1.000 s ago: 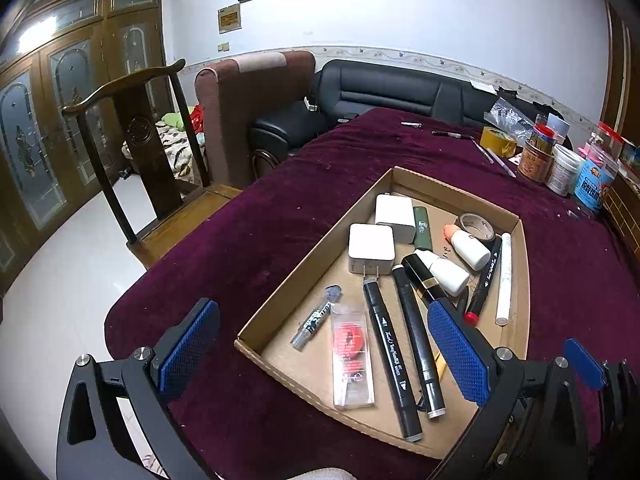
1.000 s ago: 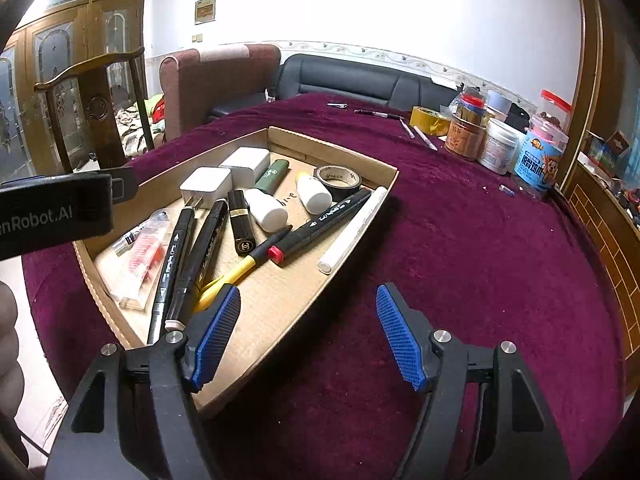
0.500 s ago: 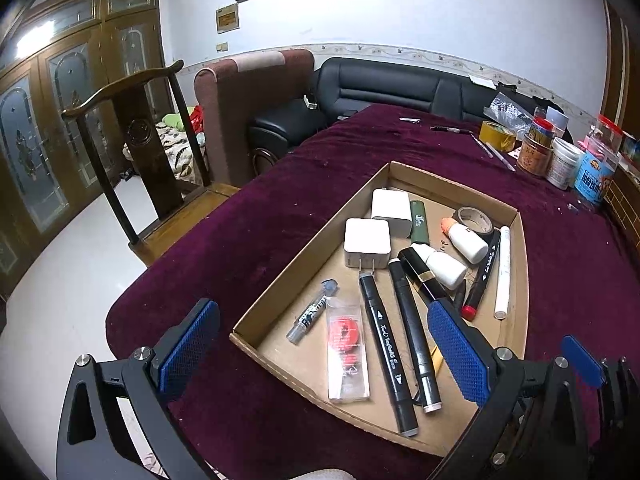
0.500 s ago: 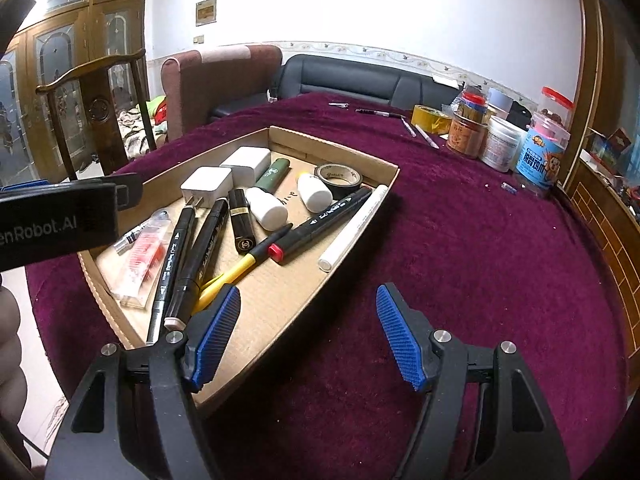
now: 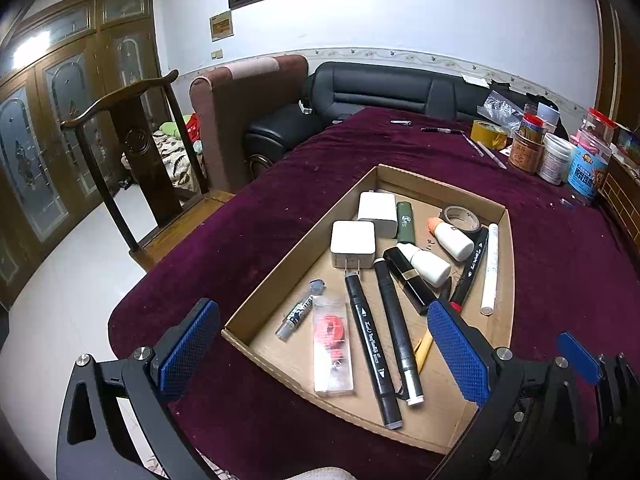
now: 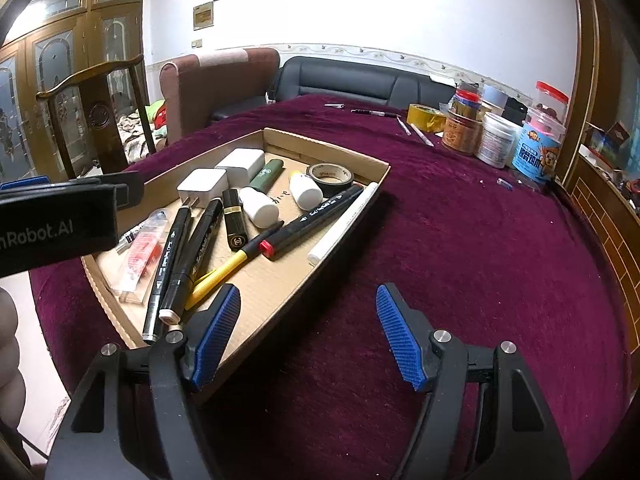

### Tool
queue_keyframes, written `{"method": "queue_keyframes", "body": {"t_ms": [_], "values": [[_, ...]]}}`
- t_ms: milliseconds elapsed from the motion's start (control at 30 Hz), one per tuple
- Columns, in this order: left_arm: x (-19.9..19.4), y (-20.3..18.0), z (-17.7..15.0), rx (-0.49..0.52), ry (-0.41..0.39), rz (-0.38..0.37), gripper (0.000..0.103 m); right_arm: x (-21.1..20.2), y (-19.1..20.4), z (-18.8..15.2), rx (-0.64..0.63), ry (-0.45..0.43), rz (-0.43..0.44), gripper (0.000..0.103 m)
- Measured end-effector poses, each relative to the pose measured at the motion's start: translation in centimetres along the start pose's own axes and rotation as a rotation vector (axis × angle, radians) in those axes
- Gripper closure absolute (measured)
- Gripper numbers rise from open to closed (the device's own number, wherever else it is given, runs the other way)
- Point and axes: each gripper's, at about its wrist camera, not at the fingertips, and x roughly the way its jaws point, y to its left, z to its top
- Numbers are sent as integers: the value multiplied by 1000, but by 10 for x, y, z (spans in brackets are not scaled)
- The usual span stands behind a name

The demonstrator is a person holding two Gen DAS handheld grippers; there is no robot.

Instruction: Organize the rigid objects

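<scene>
A shallow cardboard tray (image 5: 304,240) (image 6: 360,220) lies on the purple table. It holds two white chargers (image 5: 354,239) (image 6: 202,186), black markers (image 5: 372,344) (image 6: 316,216), white glue bottles (image 5: 454,236) (image 6: 260,207), a black tape roll (image 6: 330,176), a green lighter (image 5: 405,220), a white stick (image 5: 490,268) and a clear packet with red parts (image 5: 332,346). My left gripper (image 5: 324,356) is open and empty over the tray's near end. My right gripper (image 6: 308,334) is open and empty over the tray's near right rim.
Jars and tubs (image 6: 496,140) and a yellow tape roll (image 6: 426,117) stand at the table's far right. Pens (image 5: 440,130) lie at the far edge. A wooden chair (image 5: 132,160), an armchair and a black sofa (image 5: 380,92) stand beyond the table's left and far sides.
Both grippers have drifted slightly; the tray sits a little lower and nearer in the left view. Nothing was grasped or released.
</scene>
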Motion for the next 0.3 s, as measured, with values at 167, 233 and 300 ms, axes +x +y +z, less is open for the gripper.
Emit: {"method": "queue_keyframes", "body": {"t_ms": [167,233,300], "values": [[1,0,-2,0,24,6,1,0,3,1,-14,1,-1,32],[0,0,-3,-4,26,12,1,0,4,1,-16,4,-1,32],[0,1,-3,-13,30,15,1,1,4,1,-14,8,1,32]]}}
